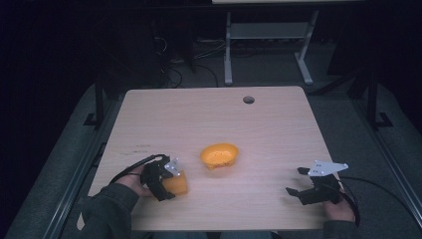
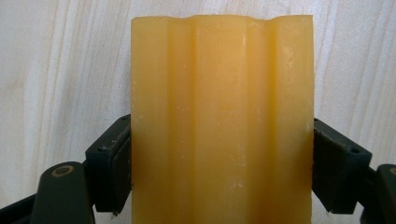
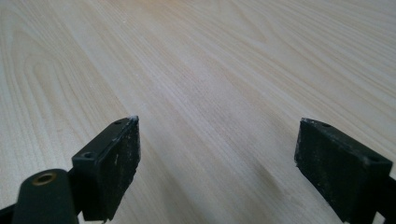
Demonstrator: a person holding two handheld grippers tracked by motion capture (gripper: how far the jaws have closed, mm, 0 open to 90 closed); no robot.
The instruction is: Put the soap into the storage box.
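A yellow-orange block (image 1: 177, 183) with ridges along its face (image 2: 222, 121) sits between the jaws of my left gripper (image 1: 166, 185), which is shut on it near the table's front left. In the left gripper view both black pads (image 2: 112, 163) press against the block's sides, with pale wood behind. An orange bowl (image 1: 219, 155) stands on the table a little right of and beyond that gripper, apart from it. My right gripper (image 1: 297, 181) rests low at the front right, open, with only bare wood between its pads (image 3: 116, 163).
The light wooden table (image 1: 259, 129) has a round cable hole (image 1: 248, 99) near its far edge. Beyond it stands a white table frame (image 1: 268, 35) on a dark floor. Black cables trail from both grippers off the front corners.
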